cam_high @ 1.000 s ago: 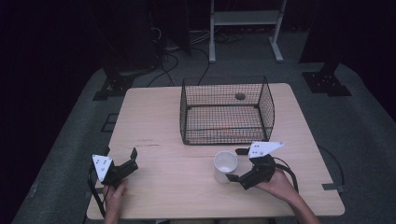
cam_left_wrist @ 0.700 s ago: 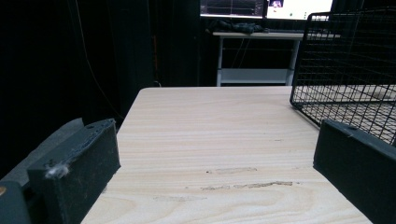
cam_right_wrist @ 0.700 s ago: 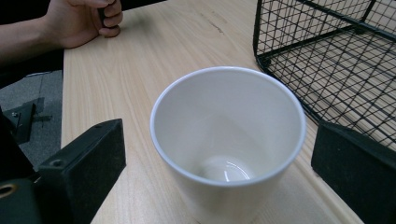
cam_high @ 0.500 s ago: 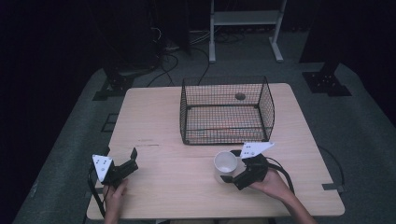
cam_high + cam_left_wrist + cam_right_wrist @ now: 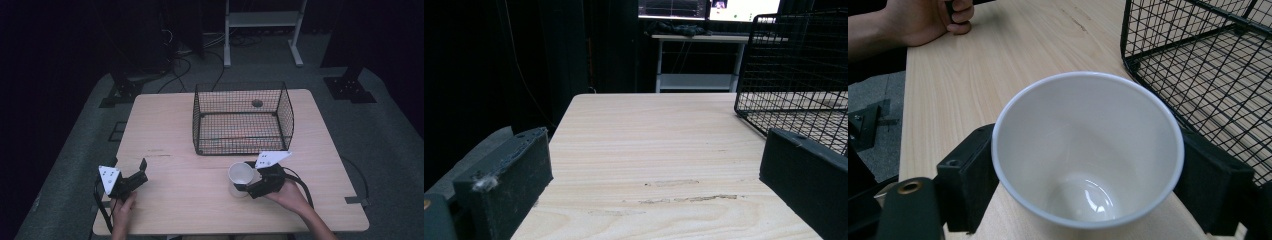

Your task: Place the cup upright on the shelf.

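Wood table (image 5: 170, 135), grey floor (image 5: 75, 165), dark room

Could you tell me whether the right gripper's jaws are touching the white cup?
Touching. In the right gripper view, the right gripper has just closed, both black jaws pressed against opposite sides of the white cup.

The right gripper (image 5: 245, 186) lies low over the table at the near right, held from behind by the right hand (image 5: 290, 194), whose forearm comes in from the bottom edge. Its 2 black jaws point left and have just been closing; in the right gripper view they press on opposite sides of a white cup (image 5: 1088, 150). The left gripper (image 5: 140, 170) sits at the near left corner, gripped from below by the left hand (image 5: 122, 209), its 2 jaws standing wide apart with nothing between them, aimed toward the far right.
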Tool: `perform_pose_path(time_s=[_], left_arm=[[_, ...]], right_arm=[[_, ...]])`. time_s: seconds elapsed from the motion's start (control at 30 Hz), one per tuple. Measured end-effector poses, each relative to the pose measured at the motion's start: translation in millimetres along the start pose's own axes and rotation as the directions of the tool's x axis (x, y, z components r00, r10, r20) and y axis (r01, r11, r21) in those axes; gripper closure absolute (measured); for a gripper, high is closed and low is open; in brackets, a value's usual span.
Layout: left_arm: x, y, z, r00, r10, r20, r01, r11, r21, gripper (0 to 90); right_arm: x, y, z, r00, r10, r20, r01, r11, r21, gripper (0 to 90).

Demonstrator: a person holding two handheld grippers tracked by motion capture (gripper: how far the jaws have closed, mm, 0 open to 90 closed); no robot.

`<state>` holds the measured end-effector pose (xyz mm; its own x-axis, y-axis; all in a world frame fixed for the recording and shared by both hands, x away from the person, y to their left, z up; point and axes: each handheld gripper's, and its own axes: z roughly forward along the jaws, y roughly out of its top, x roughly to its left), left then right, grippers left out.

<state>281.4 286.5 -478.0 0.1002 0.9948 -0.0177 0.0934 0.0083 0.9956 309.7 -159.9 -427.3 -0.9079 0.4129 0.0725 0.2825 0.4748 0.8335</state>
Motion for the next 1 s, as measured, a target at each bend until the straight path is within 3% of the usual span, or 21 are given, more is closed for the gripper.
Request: perform_pose_path(time_s=[0.33,1.0], left_arm=[[0.2,0.0,0.0,1.0000,-0.003,0.000,0.003,1.0000,0.000,0.0],[0.2,0.1,-0.3,1.0000,-0.002,0.001,0.002,1.0000,0.002,0.0]], right_arm=[[-6.3,12.0,-6.6,0.9986,0.042,-0.032,-0.042,0.999,-0.017,18.6],[-25.3,58.3,-28.6,0.9969,0.027,-0.073,-0.032,0.998,-0.062,18.7]])
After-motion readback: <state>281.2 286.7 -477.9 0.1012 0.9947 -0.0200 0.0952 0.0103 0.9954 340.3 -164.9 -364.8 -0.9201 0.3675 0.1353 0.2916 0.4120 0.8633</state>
